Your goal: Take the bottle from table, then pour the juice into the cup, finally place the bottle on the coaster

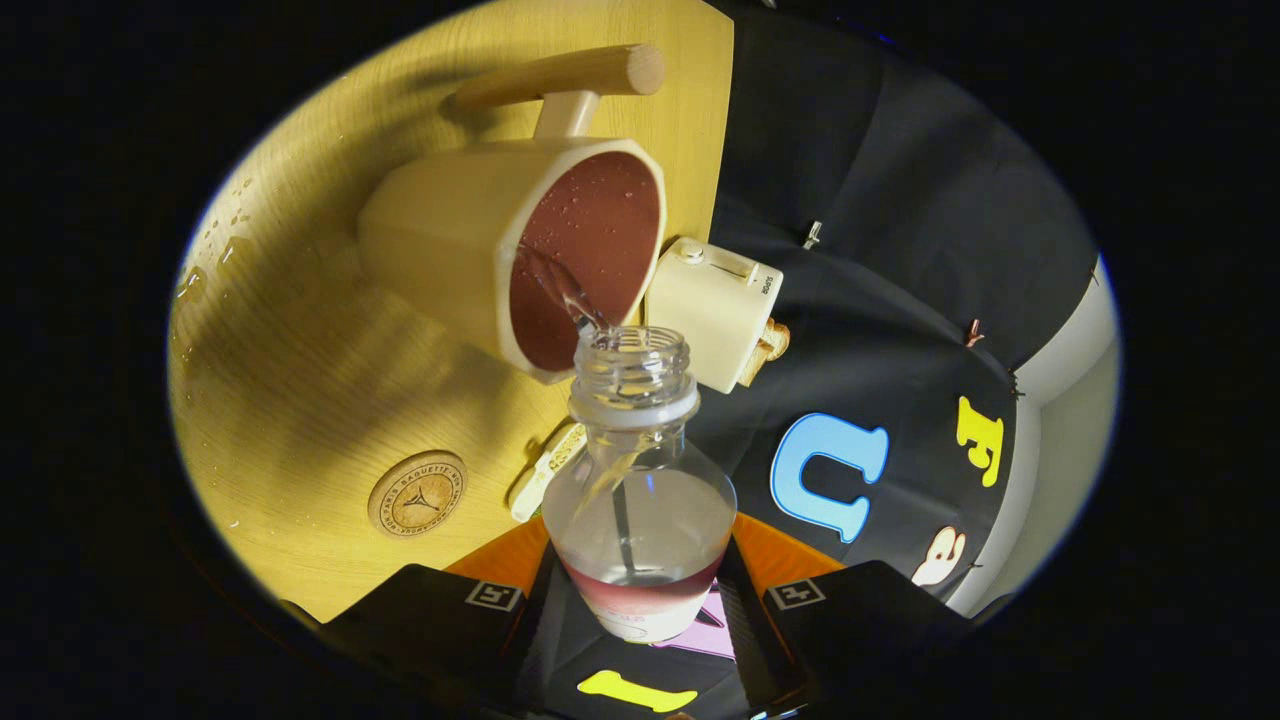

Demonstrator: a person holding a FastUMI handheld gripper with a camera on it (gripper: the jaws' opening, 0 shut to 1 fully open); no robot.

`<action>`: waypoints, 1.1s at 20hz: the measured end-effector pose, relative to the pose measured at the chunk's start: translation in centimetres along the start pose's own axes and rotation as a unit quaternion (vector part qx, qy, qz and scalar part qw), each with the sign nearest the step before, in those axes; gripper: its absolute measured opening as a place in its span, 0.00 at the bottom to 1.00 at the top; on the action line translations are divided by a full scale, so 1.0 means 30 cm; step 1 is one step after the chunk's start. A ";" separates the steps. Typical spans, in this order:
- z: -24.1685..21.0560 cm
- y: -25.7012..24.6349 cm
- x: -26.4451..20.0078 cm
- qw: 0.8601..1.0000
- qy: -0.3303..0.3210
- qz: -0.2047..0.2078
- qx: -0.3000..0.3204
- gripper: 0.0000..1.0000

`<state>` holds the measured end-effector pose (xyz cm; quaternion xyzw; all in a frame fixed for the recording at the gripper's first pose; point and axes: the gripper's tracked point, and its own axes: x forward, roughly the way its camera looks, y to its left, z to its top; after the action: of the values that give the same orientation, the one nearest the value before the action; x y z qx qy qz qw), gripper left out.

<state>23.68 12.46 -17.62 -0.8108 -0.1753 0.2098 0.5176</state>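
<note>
Pale wood tabletop fills the left half of the frame, with scattered water droplets near its upper left edge; dark booth cloth covers the right half. The whole scene appears rolled, so the table edge runs nearly vertically through the middle.

The gripper sits at the bottom centre, its two fingers closed against the sides of a clear plastic bottle, which they hold between them. The bottle is uncapped, its threaded neck pointing toward the upper middle of the frame, and clear liquid lies inside its body. A thin stream of liquid runs between the bottle's mouth and the cup just beyond it.

The cup is cream-coloured outside and reddish-brown inside, with a wooden handle on a short stem toward the top of the frame. Droplets cling to its inner wall.

A round wooden coaster lies on the table at lower left, well apart from the cup. A small cream toaster-shaped object sits just right of the cup at the table edge.
</note>
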 end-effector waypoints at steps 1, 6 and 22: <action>-0.002 -0.002 0.006 1.000 0.000 -0.001 -0.003 0.74; -0.003 -0.037 0.018 1.000 -0.004 -0.006 -0.017 0.74; -0.030 -0.117 0.018 0.998 -0.007 -0.014 -0.063 0.74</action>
<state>24.36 13.45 -14.17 -0.8377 -0.2031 0.1963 0.4674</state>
